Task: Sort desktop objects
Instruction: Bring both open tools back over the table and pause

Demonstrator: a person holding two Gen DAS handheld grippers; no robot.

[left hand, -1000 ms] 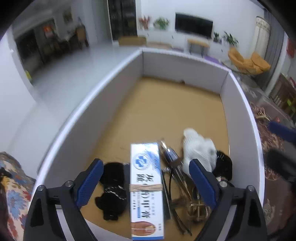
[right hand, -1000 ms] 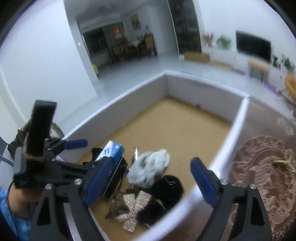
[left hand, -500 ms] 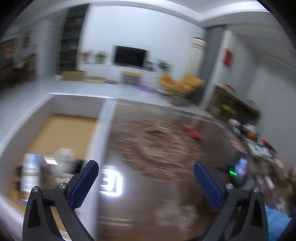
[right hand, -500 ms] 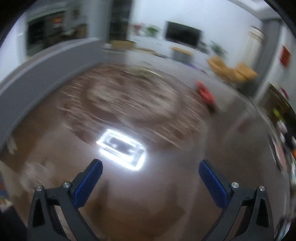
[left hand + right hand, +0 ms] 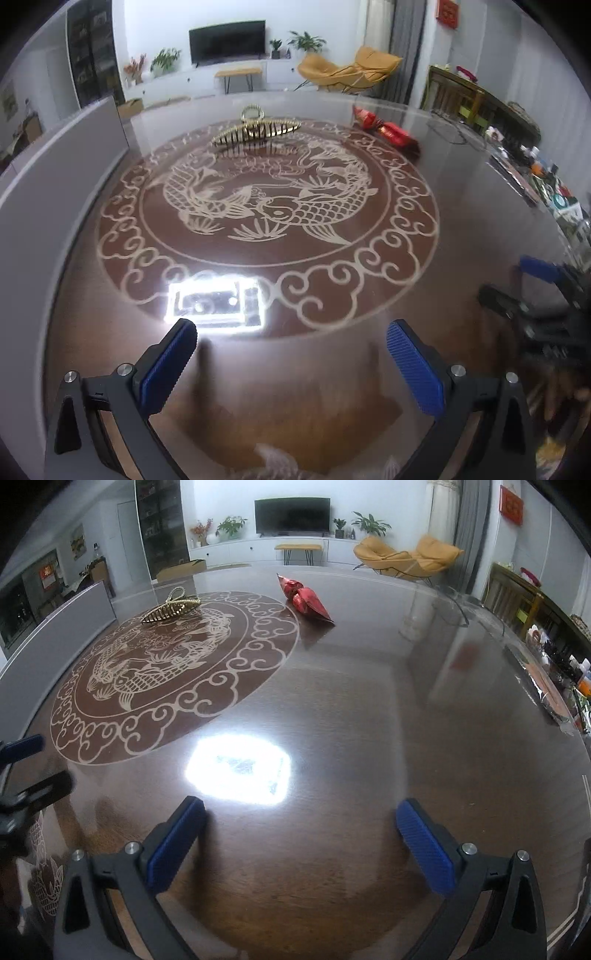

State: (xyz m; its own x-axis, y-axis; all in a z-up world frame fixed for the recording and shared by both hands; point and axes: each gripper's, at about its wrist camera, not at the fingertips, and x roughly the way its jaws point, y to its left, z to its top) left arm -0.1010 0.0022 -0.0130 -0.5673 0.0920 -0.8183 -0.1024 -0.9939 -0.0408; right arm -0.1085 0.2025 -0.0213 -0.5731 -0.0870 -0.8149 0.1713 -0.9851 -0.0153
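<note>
Glossy dark wood, gold metal, red foil

The table [image 5: 369, 709] is dark brown wood under a glassy, mirror-like finish that throws back a white glare and carries a pale inlaid fish medallion [image 5: 266, 206]. The hair claw [image 5: 255, 129] looks like shiny gold metal. The red packet [image 5: 306, 600] is crinkled, glossy foil. The box wall [image 5: 48, 192] is matt grey-white board. The gripper pads [image 5: 173, 849] are ribbed blue rubber or plastic on matt black plastic frames.
</note>
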